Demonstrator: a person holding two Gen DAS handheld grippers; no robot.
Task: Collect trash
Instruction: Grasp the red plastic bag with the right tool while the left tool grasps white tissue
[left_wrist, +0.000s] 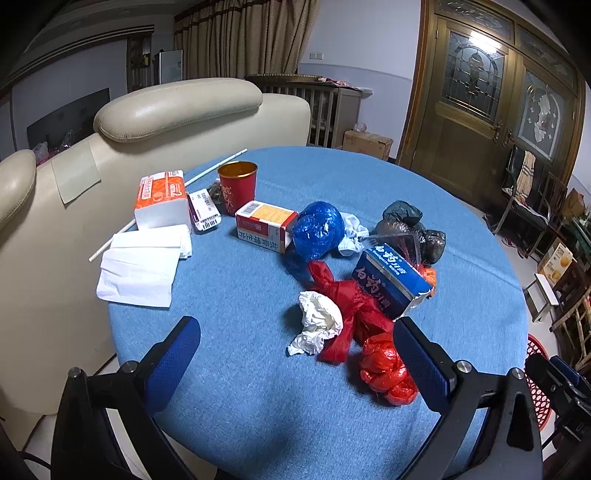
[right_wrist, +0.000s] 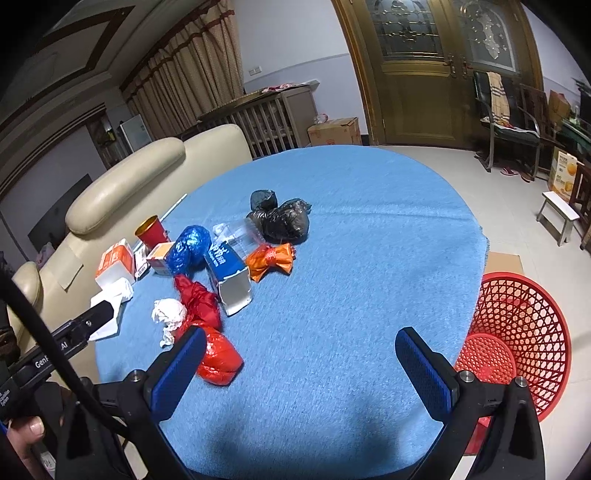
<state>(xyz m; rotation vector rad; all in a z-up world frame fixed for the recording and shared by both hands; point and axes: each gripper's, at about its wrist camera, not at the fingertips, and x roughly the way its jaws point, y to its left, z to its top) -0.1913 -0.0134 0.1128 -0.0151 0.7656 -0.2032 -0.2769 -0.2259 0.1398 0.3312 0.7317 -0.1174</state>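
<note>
Red plastic, knotted into a long bag (left_wrist: 364, 332), is seen in the left wrist view just ahead of the left gripper (left_wrist: 297, 363), whose jaws are spread wide with nothing held. The bag's long axis runs from 11 o'clock to 5 o'clock, its near end hidden behind the right-hand pad. A crumpled white tissue (left_wrist: 317, 321) is touching it at 12 o'clock.

From the right wrist view, the right gripper (right_wrist: 301, 369) is likewise wide open and empty, and the same bag (right_wrist: 208, 332) lies at 10 o'clock, partly covered by the left-hand pad. The red basket (right_wrist: 517, 332) stands on the floor at 3 o'clock, its near rim cut off by the finger. The left gripper is judged nearer.
</note>
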